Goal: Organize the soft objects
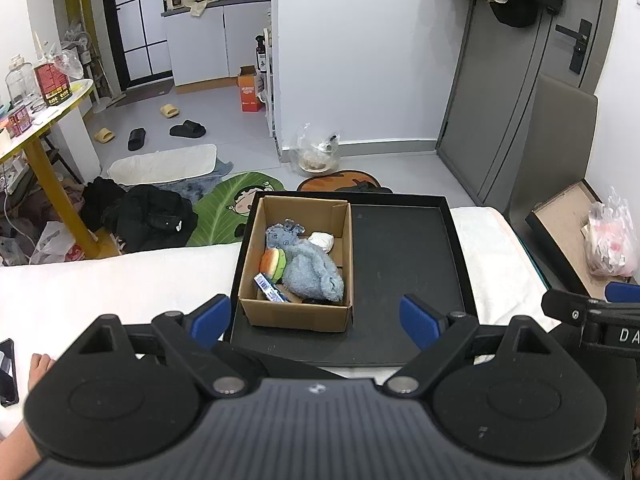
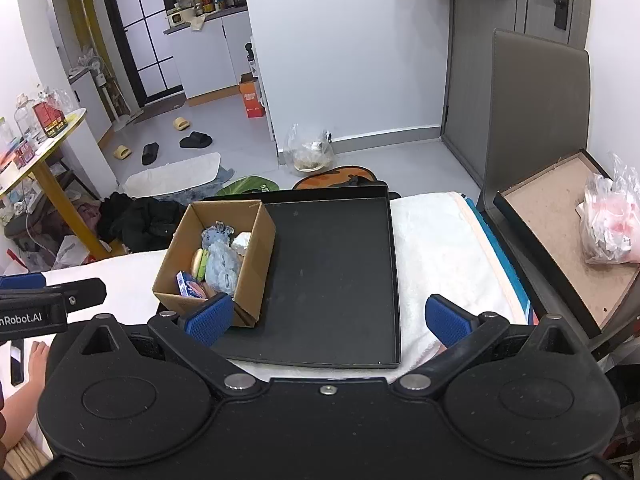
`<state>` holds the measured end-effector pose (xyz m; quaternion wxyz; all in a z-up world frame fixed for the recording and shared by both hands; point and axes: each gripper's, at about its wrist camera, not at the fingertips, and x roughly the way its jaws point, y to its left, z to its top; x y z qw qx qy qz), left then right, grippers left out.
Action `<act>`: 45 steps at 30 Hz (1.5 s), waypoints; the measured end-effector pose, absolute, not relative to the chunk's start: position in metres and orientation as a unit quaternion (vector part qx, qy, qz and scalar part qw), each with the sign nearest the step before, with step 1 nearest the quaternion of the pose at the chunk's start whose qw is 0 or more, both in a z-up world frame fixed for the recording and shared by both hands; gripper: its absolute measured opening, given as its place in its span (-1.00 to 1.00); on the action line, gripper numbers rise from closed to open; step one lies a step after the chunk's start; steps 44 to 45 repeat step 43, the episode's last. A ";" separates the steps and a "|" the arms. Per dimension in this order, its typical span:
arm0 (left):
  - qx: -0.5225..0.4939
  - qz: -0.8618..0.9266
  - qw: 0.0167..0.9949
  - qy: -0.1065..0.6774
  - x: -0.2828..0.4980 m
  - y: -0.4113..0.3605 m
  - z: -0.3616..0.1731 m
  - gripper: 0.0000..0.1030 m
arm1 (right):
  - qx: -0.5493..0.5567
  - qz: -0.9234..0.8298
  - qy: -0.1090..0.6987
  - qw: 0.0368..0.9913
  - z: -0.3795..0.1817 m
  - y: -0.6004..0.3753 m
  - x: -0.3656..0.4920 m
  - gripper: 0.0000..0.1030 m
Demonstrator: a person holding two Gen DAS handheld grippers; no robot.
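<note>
White towel-covered surface (image 1: 120,280) up front, cluttered room behind: slippers, clothes on floor, grey door far right. Black tray (image 1: 404,264) sitting on the towel, far edge hanging toward the floor mats. Cardboard box (image 1: 296,314) inside tray, pushed into its left half, touching left wall; right half of tray bare. Box holds the soft stuff: blue plush toy (image 1: 308,268) filling the middle, burger toy (image 1: 274,264) just left of it and touching, white soft lump (image 1: 322,240) at far right corner of box, blue-white packet (image 1: 270,286) at near left corner. Left gripper (image 1: 316,322) hovering over tray's near edge, blue pads wide apart, nothing between them, box just past the left pad. Right gripper (image 2: 328,320) also over near edge of tray, fingers spread wide, empty; left pad overlapping box's near corner in view, contact unclear. Phone (image 1: 8,372) on towel at near left, person's hand (image 1: 38,368) beside it. Brown board w/ plastic bag (image 2: 612,224) off to the right, well apart from tray.
</note>
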<state>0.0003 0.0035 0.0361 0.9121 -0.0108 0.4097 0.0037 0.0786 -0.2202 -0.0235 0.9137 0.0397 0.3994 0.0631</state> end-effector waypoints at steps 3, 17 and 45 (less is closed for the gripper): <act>-0.011 0.007 0.912 0.411 0.001 0.004 0.037 0.76 | 0.041 0.062 0.402 0.913 -0.023 -0.220 0.079 1.00; -0.008 0.004 0.912 0.409 0.000 0.003 0.038 0.76 | 0.038 0.061 0.402 0.913 -0.023 -0.218 0.080 1.00; -0.001 -0.017 0.912 0.410 0.004 -0.002 0.032 0.76 | 0.036 0.076 0.406 0.910 -0.023 -0.219 0.081 1.00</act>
